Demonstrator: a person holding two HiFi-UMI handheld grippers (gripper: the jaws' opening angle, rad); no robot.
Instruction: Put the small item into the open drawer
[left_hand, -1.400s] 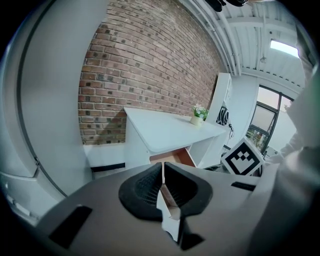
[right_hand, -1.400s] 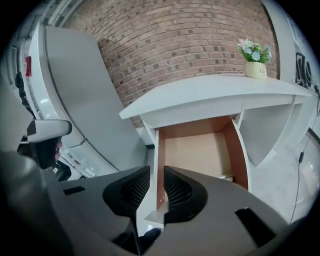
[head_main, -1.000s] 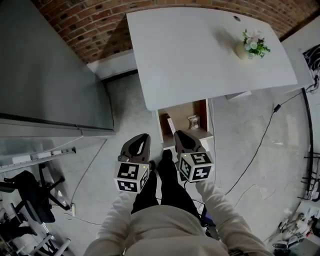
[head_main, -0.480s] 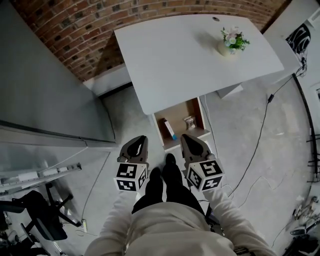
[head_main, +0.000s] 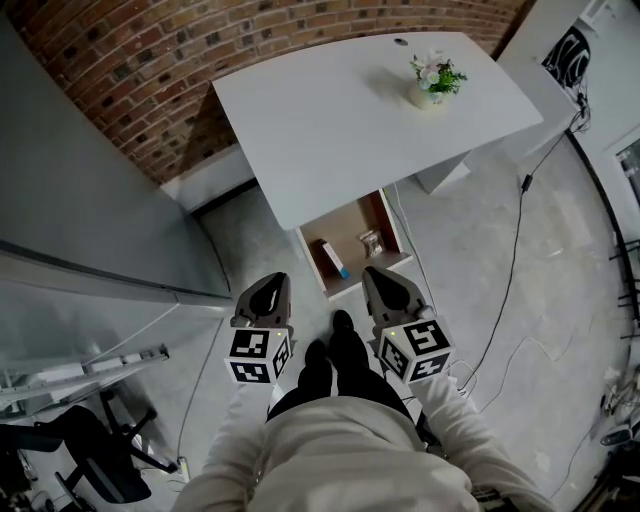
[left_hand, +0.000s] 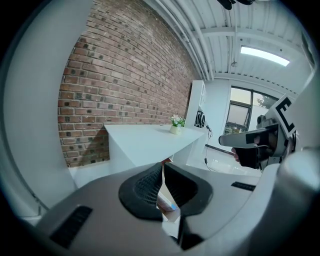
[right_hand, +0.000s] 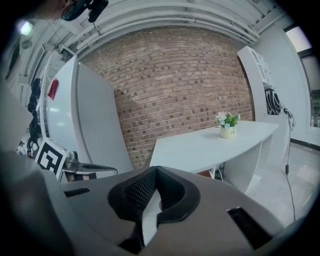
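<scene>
1. Only the head view looks into the open drawer (head_main: 350, 228) under the desk (head_main: 350, 110). The small item (head_main: 370, 243), pale and shiny, lies inside toward the right. A box (head_main: 332, 258) with a blue end lies to its left, and the two do not touch.
2. The left gripper view shows the left gripper (left_hand: 162, 169) with its jaws meeting at the tips and nothing between them. A sliver of the drawer shows through the slit below.
3. The right gripper view shows the right gripper (right_hand: 156, 171) clenched and empty as well.
4. Both gripper views take in the brick wall (right_hand: 180, 85) and the flowerpot (right_hand: 227, 131) at the far end of the desk.
5. Both grippers are held side by side in front of the person's body. They tilt slightly down toward the drawer, with the shoes (head_main: 342, 322) between them on the floor below.
6. The drawer sticks out past the desk edge toward the shoes. A grey cabinet (head_main: 90, 200) stands well apart on the left, with bare floor between it and the desk. A cable (head_main: 510, 290) trails on the floor to the right.
</scene>
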